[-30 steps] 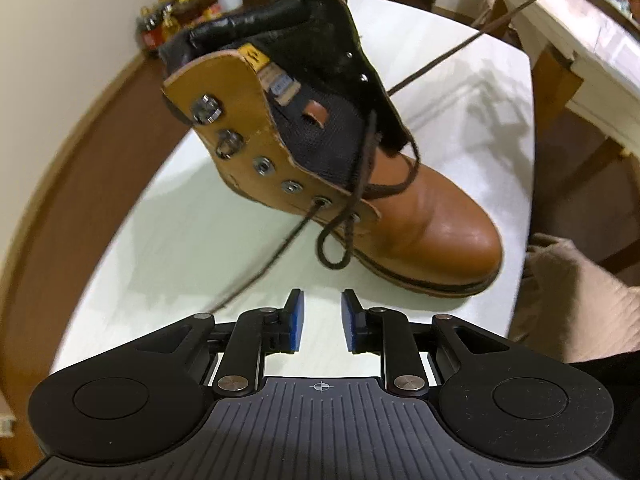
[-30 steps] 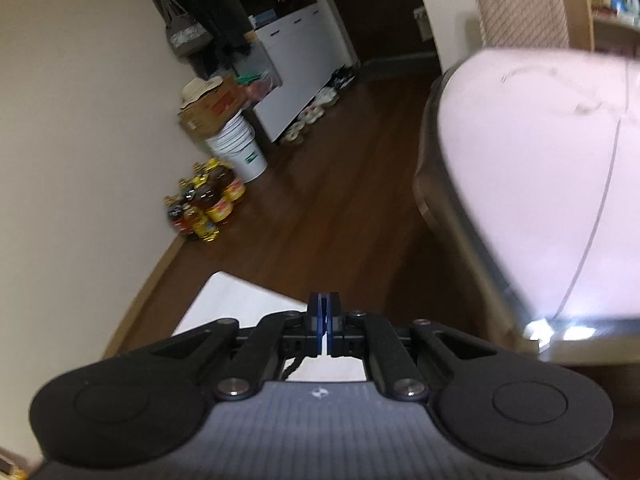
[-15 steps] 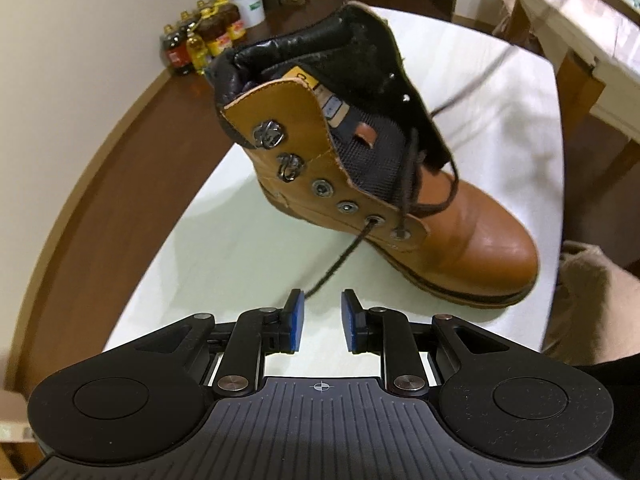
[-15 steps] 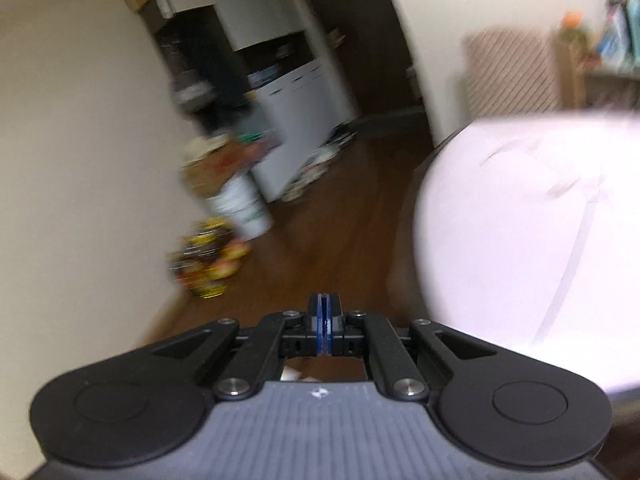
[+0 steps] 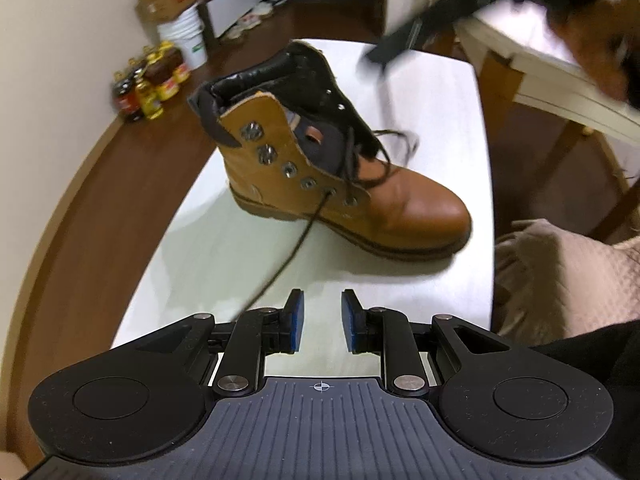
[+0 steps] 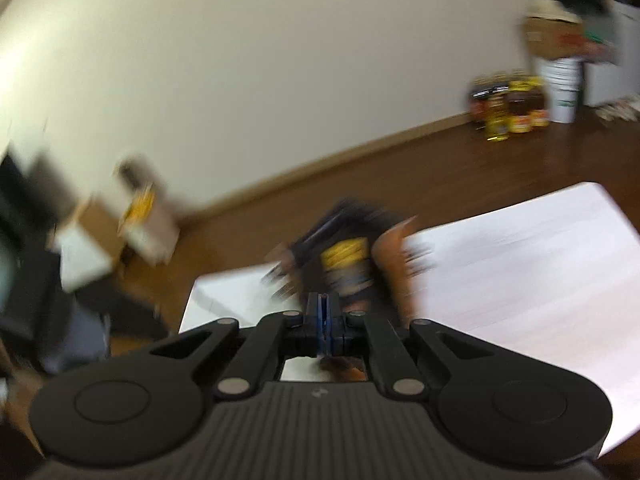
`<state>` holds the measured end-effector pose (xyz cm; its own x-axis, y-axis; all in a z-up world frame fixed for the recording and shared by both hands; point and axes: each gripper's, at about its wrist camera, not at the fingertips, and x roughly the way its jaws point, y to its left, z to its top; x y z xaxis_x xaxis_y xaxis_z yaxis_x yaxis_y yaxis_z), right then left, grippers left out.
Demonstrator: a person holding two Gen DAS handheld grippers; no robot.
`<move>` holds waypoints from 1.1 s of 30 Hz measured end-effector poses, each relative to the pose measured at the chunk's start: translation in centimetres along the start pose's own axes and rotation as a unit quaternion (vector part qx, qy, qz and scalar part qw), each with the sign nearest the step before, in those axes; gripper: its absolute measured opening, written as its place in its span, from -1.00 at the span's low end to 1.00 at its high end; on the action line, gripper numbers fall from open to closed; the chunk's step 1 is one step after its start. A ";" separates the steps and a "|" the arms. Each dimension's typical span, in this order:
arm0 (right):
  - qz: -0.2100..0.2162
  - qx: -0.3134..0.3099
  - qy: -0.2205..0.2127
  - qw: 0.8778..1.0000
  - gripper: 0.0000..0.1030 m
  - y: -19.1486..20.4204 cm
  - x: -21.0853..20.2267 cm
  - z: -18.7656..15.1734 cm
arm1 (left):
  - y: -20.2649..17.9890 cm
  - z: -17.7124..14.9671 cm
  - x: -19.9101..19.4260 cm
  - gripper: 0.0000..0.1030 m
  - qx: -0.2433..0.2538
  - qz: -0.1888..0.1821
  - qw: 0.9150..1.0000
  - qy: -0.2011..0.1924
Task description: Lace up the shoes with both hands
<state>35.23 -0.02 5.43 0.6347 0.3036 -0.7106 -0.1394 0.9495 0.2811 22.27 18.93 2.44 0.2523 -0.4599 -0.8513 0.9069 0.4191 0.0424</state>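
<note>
A tan leather boot (image 5: 400, 200) stands on the white table (image 5: 224, 264), tongue open and dark lace through its lower eyelets. One lace end (image 5: 296, 240) trails from a left eyelet down to my left gripper (image 5: 320, 300), which is open, nothing between its blue pads. My right gripper (image 5: 400, 44) is a blurred black bar above the boot, a hand behind it. In the right wrist view its pads (image 6: 323, 300) are pressed together over the blurred boot (image 6: 360, 264). A faint streak runs from its tip to the slack lace loop (image 5: 400, 136), so it seems pinched on that end.
A second pale table (image 5: 540, 60) stands close on the right, with a beige quilted cushion (image 5: 568, 280) below it. Bottles (image 5: 152, 80) and a white bucket (image 5: 184, 36) sit on the wooden floor by the wall. Cardboard boxes (image 6: 132, 216) lie beyond the table's other end.
My right gripper swung from facing the far room back over the boot, and the taut lace on that side went slack. My left gripper drew back a little, still open.
</note>
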 end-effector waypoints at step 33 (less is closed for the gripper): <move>-0.006 0.374 0.018 0.927 -0.63 -12.8 -2.4 -14.4 | -1.7 3.9 9.4 -0.57 0.081 0.043 0.996 -0.011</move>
<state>24.50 -11.72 -5.76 0.6053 0.3094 -0.7334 0.4419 0.6358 0.6329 24.43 10.81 -3.63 0.3378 -0.4447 -0.8295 0.9233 0.3279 0.2001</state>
